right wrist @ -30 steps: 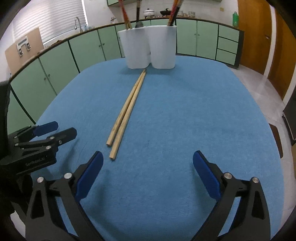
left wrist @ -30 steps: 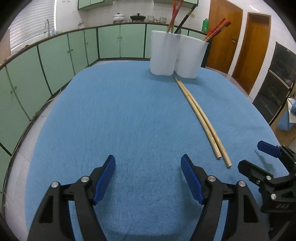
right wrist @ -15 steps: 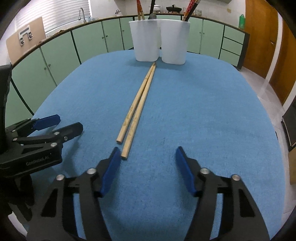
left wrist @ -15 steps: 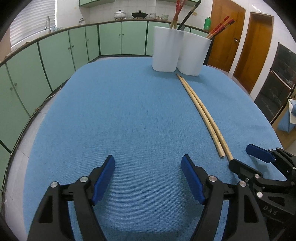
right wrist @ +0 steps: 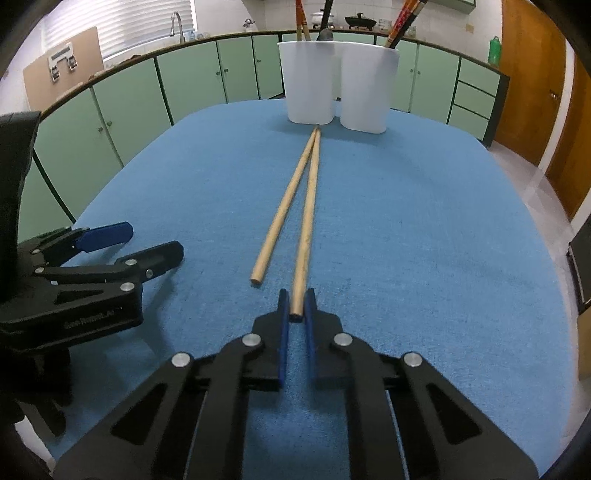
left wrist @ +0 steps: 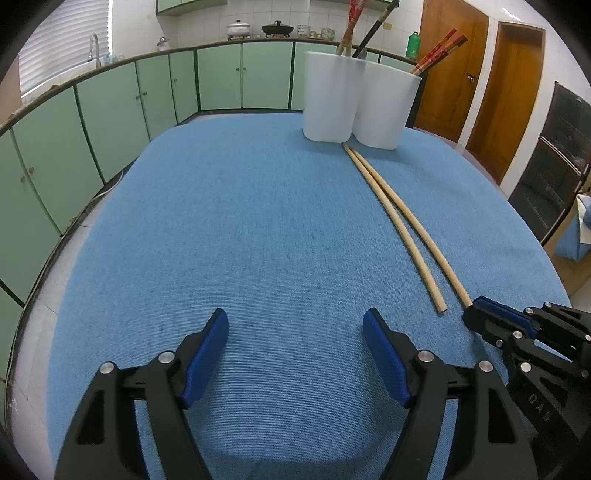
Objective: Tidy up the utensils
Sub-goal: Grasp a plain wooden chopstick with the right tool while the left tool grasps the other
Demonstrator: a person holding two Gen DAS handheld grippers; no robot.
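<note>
Pinching the near end of one wooden chopstick [right wrist: 306, 229], my right gripper [right wrist: 296, 314] has its jaws drawn in almost together, the blue pads against either side of the stick just above the blue cloth [right wrist: 406, 229] covering the bench. Its twin, the other wooden chopstick [right wrist: 282, 210], lies free just to the left; the two touch at their far tips and spread slightly toward me. Those far tips reach the foot of two white utensil holders [right wrist: 309, 85] standing side by side at the far edge of the bench, with red chopsticks [right wrist: 400, 20] and other handles poking out of them. My left gripper [left wrist: 295, 332] hangs low over bare cloth, well left of the pair, jaws spread wide with nothing between them.
</note>
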